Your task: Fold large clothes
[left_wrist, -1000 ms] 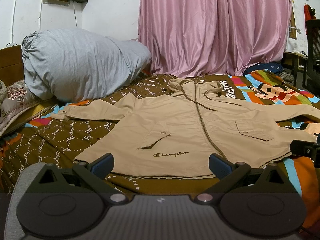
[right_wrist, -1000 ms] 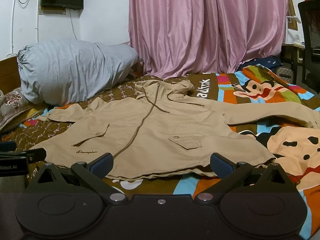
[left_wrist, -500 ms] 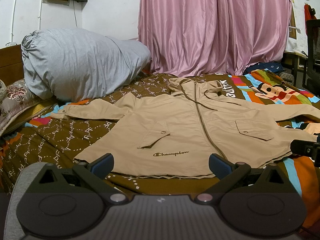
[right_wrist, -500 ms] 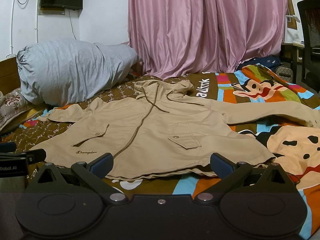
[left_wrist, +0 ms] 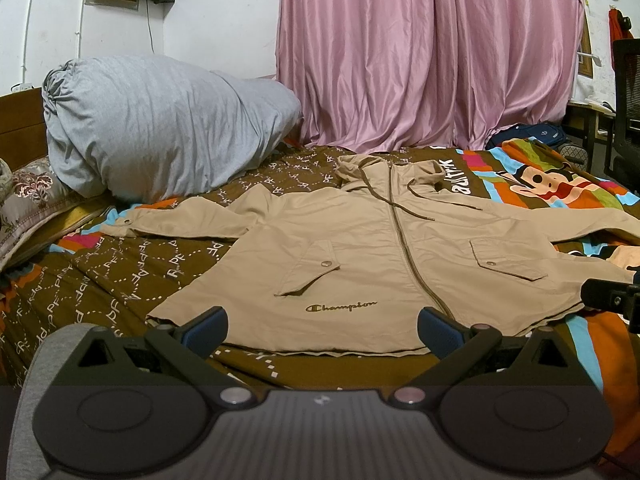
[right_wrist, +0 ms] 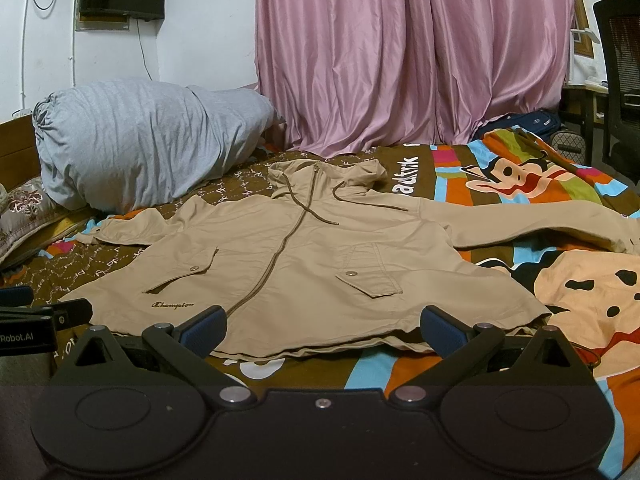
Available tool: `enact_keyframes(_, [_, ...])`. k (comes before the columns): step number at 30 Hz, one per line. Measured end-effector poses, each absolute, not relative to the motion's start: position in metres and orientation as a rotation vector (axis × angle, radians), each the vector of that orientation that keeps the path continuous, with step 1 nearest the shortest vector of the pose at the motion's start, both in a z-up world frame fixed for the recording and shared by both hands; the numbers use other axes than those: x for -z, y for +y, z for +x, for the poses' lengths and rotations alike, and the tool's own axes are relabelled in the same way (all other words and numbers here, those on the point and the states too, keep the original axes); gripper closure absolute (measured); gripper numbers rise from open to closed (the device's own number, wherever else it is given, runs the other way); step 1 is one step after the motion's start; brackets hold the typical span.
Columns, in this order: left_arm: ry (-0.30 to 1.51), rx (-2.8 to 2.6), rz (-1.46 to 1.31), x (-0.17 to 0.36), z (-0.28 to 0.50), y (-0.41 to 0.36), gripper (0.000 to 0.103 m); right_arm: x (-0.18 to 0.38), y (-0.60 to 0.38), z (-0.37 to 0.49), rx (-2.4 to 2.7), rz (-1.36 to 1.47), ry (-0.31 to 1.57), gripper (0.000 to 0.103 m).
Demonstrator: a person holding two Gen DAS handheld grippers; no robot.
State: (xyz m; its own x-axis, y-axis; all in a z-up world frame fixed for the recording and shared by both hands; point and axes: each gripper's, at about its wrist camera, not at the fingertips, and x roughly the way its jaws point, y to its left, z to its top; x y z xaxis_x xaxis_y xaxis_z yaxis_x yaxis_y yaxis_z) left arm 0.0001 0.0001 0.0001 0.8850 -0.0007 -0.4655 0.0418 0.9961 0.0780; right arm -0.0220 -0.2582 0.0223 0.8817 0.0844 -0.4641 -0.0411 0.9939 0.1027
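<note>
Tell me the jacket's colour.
Plain beige jacket with a brown zipper; the right wrist view shows it best.

Beige jacket spread flat on cartoon bedspread, right tool spread wide, empty

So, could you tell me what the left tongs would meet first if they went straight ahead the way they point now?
Probably the tan jacket: the open left tongs point at its near hem, just past a strip of brown bedspread. Height above the bed is unclear, so they might pass over the hem and land further up the jacket.
</note>
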Motion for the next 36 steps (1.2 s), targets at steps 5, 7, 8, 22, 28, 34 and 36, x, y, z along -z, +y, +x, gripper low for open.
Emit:
enact_keyframes(5, [0.484,0.022,0.086,0.0,0.0,0.0,0.0,-0.022,-0.258,-0.022,-0.065,0.092,0.488,0.001])
enact_keyframes(7, [0.484,0.023,0.086,0.0,0.0,0.0,0.001,-0.022,-0.259,-0.022,-0.065,0.092,0.488,0.001])
enact_keyframes(8, [0.484,0.023,0.086,0.0,0.0,0.0,0.0,-0.022,-0.259,-0.022,-0.065,0.092,0.488,0.001])
enact_keyframes(22, [0.497,0.025,0.09,0.014,-0.005,0.002,0.0,-0.014,-0.267,-0.018,-0.048,0.141,0.524,0.001])
enact_keyframes(28, [0.535,0.034,0.107,0.012,0.006,-0.002,0.0,-0.012,-0.273,-0.017,-0.029,0.199,0.542,0.0])
enact_keyframes(34, [0.543,0.089,0.108,0.004,0.025,-0.007,0.0,-0.021,-0.314,-0.016,0.026,0.392,0.499,0.0])
enact_keyframes(36, [0.529,0.084,0.105,-0.001,0.041,-0.009,0.0,-0.028,-0.338,-0.013,0.033,0.438,0.484,0.0])
